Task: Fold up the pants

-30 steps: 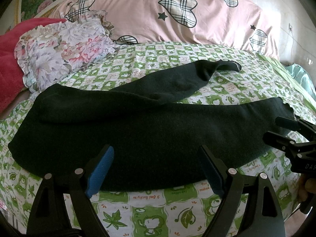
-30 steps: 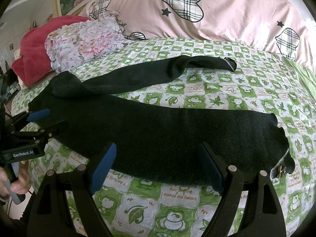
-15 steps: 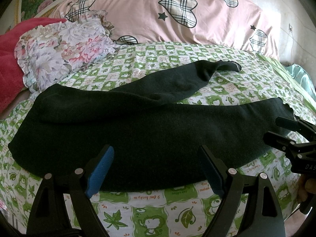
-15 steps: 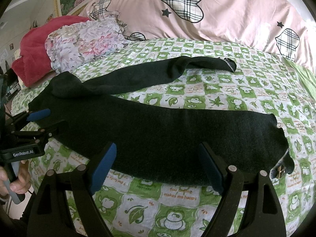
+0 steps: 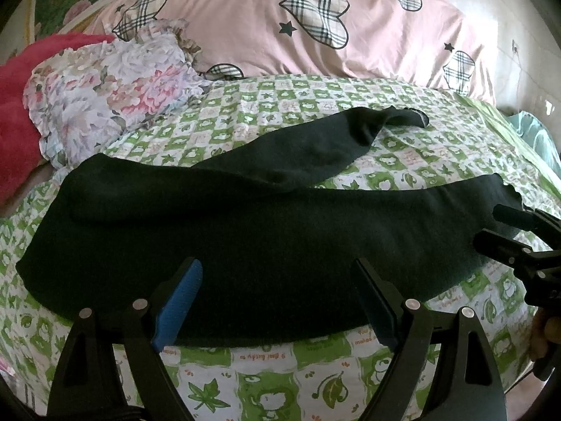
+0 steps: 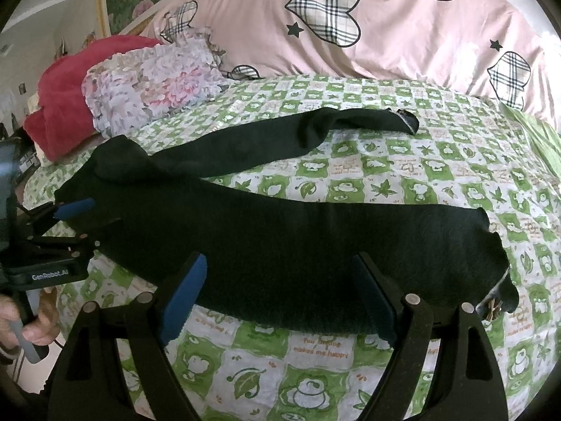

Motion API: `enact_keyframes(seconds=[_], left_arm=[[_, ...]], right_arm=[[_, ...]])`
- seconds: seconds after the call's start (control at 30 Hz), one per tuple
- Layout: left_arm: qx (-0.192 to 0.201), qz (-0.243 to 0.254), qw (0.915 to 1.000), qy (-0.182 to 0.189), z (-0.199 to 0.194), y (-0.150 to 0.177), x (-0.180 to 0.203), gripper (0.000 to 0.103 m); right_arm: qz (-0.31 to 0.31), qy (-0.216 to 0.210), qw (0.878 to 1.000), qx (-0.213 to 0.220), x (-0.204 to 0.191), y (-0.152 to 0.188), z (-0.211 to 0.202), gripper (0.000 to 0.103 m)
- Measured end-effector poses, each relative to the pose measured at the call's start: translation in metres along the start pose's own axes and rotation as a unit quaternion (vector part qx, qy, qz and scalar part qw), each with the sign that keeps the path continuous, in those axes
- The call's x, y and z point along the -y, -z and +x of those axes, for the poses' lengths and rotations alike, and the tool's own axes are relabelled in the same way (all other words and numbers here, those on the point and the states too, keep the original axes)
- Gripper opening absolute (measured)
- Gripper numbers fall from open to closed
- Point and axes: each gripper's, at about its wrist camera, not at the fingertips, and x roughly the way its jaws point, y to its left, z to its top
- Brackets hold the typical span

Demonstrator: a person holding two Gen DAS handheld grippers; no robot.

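Observation:
Black pants [image 5: 263, 231] lie flat across the green-and-white checked bed sheet [image 5: 280, 368], waist to the left, legs running right. The far leg slants toward the back right and its cuff is turned up. My left gripper [image 5: 277, 301] hovers open over the near edge close to the waist, with nothing pinched between its blue pads. In the right wrist view the pants [image 6: 280, 238] span the frame. My right gripper [image 6: 277, 298] stands open above the near leg's lower edge. Each gripper also shows in the other view: the right gripper [image 5: 501, 228] by the near cuff, the left gripper [image 6: 77, 221] by the waist.
A floral pillow [image 5: 105, 94] and a red blanket [image 5: 14, 105] lie at the back left. A pink quilt with plaid hearts [image 5: 263, 35] is piled along the headboard. A hand [image 6: 35, 329] holds the left gripper's handle. Bare sheet [image 6: 420, 161] lies between the two legs.

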Motion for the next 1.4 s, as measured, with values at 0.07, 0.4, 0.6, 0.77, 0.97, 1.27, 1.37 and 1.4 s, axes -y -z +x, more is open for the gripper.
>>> enact_keyframes(seconds=[0.07, 0.4, 0.6, 0.77, 0.97, 1.27, 1.37, 1.4], left_arm=[[0.001, 0.004, 1.0000, 0.000, 0.000, -0.002, 0.001, 0.087], [0.001, 0.025, 0.9997, 0.002, 0.008, -0.017, 0.006, 0.087], [0.000, 0.044, 0.9990, 0.004, 0.022, -0.039, 0.008, 0.087], [-0.015, 0.062, 0.9978, 0.013, 0.043, -0.063, 0.016, 0.087], [-0.025, 0.092, 0.9953, 0.016, 0.072, -0.088, 0.034, 0.087], [-0.071, 0.136, 0.9872, 0.043, 0.121, -0.116, 0.055, 0.087], [-0.092, 0.148, 0.9833, 0.051, 0.136, -0.118, 0.056, 0.087], [-0.100, 0.155, 0.9815, 0.052, 0.141, -0.118, 0.056, 0.087]], right_arm=[[-0.001, 0.000, 1.000, 0.000, 0.000, -0.001, 0.001, 0.085], [0.010, -0.004, 1.000, 0.004, 0.003, -0.010, 0.000, 0.085], [0.021, 0.002, 1.000, 0.009, 0.018, -0.027, 0.004, 0.085], [0.035, 0.006, 0.999, 0.011, 0.034, -0.045, 0.012, 0.085], [0.069, 0.013, 0.997, 0.013, 0.060, -0.073, 0.024, 0.085], [0.109, 0.015, 0.994, 0.005, 0.094, -0.108, 0.047, 0.085], [0.126, 0.004, 0.992, 0.004, 0.105, -0.118, 0.056, 0.085], [0.130, 0.002, 0.992, 0.003, 0.107, -0.121, 0.058, 0.085]])
